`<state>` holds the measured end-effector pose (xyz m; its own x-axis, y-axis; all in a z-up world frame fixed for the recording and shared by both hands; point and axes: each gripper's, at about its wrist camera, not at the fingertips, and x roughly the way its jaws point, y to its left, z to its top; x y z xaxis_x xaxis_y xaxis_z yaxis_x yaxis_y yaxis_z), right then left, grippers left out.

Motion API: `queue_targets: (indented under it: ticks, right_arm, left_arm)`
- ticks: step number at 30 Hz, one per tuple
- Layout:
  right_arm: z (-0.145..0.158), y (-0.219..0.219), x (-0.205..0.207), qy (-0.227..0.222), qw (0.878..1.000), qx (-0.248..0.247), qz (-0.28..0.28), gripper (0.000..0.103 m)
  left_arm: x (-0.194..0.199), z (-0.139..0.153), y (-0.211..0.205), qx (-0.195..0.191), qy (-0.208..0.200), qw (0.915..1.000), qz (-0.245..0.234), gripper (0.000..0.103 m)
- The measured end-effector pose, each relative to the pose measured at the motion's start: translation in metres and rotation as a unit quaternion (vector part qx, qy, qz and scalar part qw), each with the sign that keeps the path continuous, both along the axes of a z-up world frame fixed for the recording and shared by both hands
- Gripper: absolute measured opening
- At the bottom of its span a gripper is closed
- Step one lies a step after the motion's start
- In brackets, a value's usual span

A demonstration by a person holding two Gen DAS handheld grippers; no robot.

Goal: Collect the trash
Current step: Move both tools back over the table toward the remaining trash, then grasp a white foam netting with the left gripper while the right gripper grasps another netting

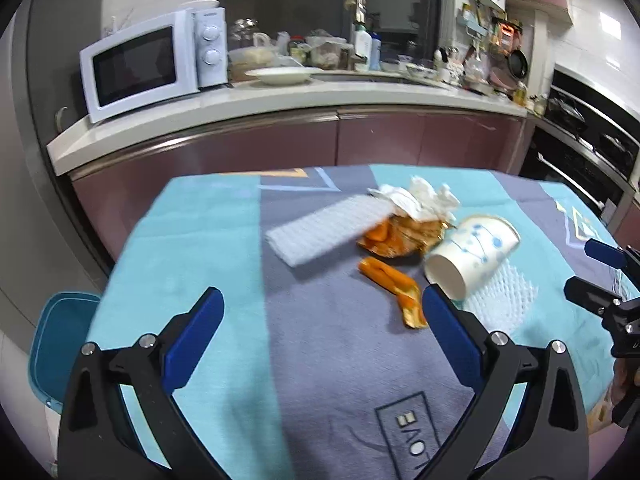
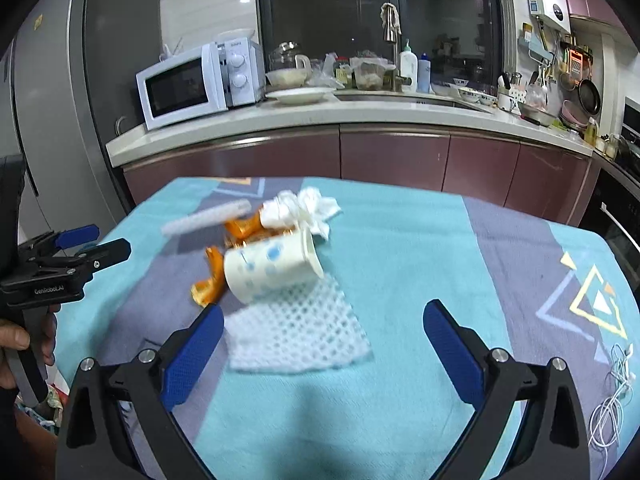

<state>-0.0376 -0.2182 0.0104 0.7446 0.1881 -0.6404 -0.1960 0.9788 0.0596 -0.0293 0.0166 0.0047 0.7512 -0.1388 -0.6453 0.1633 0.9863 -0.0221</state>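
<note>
Closing on the mesh [image 2: 298, 330] between the right gripper [image 2: 320, 334]'s spread, empty jaws risks rolling the cup [image 2: 272, 266] resting on its far edge; left gripper [image 1: 322, 320] likewise gapes empty.

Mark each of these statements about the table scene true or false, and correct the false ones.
1. The paper cup stands upright. False: it lies on its side, partly on the white foam net.
2. Both grippers are open and hold nothing. True: the left gripper and the right gripper each show spread fingers with nothing between them.
3. The crumpled tissue rests on top of the orange peels. True.
4. A loose strip of orange peel lies inside the cup. False: it lies on the tablecloth beside the cup.
5. The microwave sits on the table with the trash. False: it is on the kitchen counter behind.
</note>
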Motion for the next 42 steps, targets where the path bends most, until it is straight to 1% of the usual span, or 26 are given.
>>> queue_targets:
  ticks: [4, 7, 8, 10, 13, 15, 17, 19, 20, 23, 25, 30, 33, 35, 38, 42]
  right_arm:
    - [-0.013, 0.0, 0.001, 0.02, 1.0, 0.003, 0.01, 0.096]
    - [-0.021, -0.001, 0.002, 0.032, 0.999, 0.013, 0.016, 0.096]
    - [-0.023, -0.001, 0.002, 0.036, 0.999, 0.016, 0.018, 0.096]
    - [-0.027, 0.0, 0.003, 0.041, 0.999, 0.019, 0.024, 0.096]
    - [-0.033, 0.002, 0.008, 0.052, 0.998, 0.025, 0.033, 0.096]
    - [-0.037, 0.005, 0.012, 0.061, 0.997, 0.026, 0.04, 0.096]
    - [-0.04, 0.008, 0.015, 0.064, 0.997, 0.025, 0.044, 0.096]
    - [-0.041, 0.009, 0.019, 0.066, 0.996, 0.031, 0.047, 0.096]
    - [-0.04, 0.01, 0.021, 0.065, 0.996, 0.031, 0.047, 0.096]
    - [-0.038, 0.014, 0.026, 0.061, 0.996, 0.033, 0.05, 0.096]
    - [-0.035, 0.017, 0.03, 0.053, 0.997, 0.034, 0.049, 0.096]
    - [-0.032, 0.025, 0.042, 0.051, 0.997, 0.035, 0.05, 0.096]
    - [-0.028, 0.028, 0.051, 0.046, 0.996, 0.049, 0.054, 0.096]
    - [-0.031, 0.029, 0.055, 0.054, 0.996, 0.052, 0.052, 0.096]
    - [-0.038, 0.031, 0.056, 0.065, 0.996, 0.04, 0.052, 0.096]
    - [-0.048, 0.03, 0.058, 0.083, 0.995, 0.039, 0.041, 0.096]
  left_arm:
    - [0.008, -0.011, -0.023, 0.009, 0.013, 0.9994, -0.03, 0.098]
    - [0.015, -0.02, -0.034, -0.005, 0.028, 0.9983, -0.051, 0.098]
    - [0.018, -0.023, -0.037, -0.004, 0.035, 0.9978, -0.056, 0.098]
    - [0.022, -0.029, -0.044, 0.011, 0.039, 0.997, -0.067, 0.098]
    - [0.028, -0.033, -0.051, 0.015, 0.046, 0.9955, -0.082, 0.098]
    - [0.031, -0.038, -0.057, 0.025, 0.051, 0.9942, -0.092, 0.098]
    - [0.033, -0.036, -0.056, 0.025, 0.045, 0.9945, -0.091, 0.098]
    - [0.039, -0.033, -0.048, 0.002, 0.051, 0.9948, -0.089, 0.098]
    - [0.042, -0.032, -0.045, -0.002, 0.052, 0.9949, -0.086, 0.098]
    - [0.05, -0.027, -0.036, 0.001, 0.045, 0.9962, -0.074, 0.098]
    - [0.056, -0.023, -0.03, 0.016, 0.035, 0.9975, -0.059, 0.098]
    - [0.074, -0.022, -0.022, 0.034, 0.036, 0.9971, -0.057, 0.098]
    - [0.083, -0.024, -0.019, 0.042, 0.035, 0.9966, -0.061, 0.098]
    - [0.091, -0.029, -0.022, 0.065, 0.035, 0.9944, -0.076, 0.098]
    - [0.102, -0.035, -0.026, 0.1, 0.029, 0.9903, -0.092, 0.098]
    - [0.117, -0.042, -0.022, 0.094, 0.037, 0.991, -0.088, 0.098]
